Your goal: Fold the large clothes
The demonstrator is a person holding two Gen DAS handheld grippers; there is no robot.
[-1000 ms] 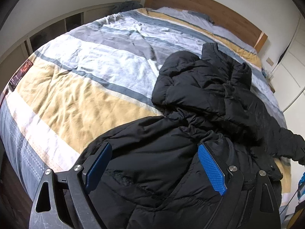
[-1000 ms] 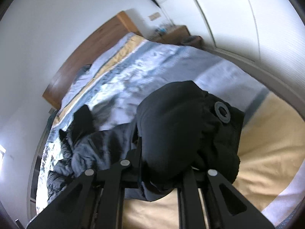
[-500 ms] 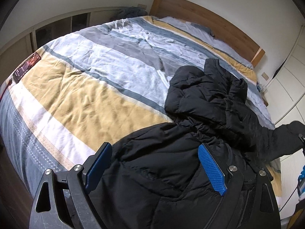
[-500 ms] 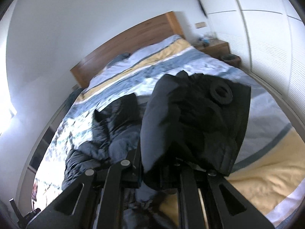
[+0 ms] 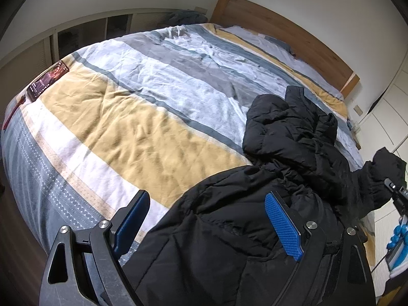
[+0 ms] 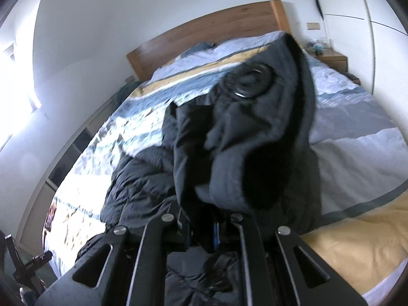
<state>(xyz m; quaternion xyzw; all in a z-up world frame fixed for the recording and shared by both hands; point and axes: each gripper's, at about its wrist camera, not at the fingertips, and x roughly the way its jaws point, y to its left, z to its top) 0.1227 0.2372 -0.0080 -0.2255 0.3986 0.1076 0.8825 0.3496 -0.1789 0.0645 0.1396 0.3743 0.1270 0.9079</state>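
A black puffer jacket point(image 5: 293, 168) lies crumpled on the striped bed point(image 5: 142, 127), near its foot and right side. My left gripper point(image 5: 206, 219) is open, its blue pads point(image 5: 283, 227) spread just above the jacket's hem, holding nothing. My right gripper point(image 6: 204, 219) is shut on the jacket's sleeve cuff point(image 6: 250, 137) and holds it lifted above the bed; the cuff's round snap point(image 6: 251, 83) faces the camera. The lifted sleeve point(image 5: 382, 173) and right gripper also show at the right edge of the left wrist view. The cuff hides the right fingertips.
A wooden headboard point(image 5: 285, 35) stands at the far end. A phone point(image 5: 47, 80) lies on the bed's left edge. White wardrobe doors point(image 6: 382, 25) line the right side, a nightstand point(image 6: 331, 60) beside the headboard. A low shelf point(image 5: 84, 35) runs along the left wall.
My right gripper has swung the held sleeve cuff up and leftward over the jacket body. My left gripper has pulled back slightly and stays open.
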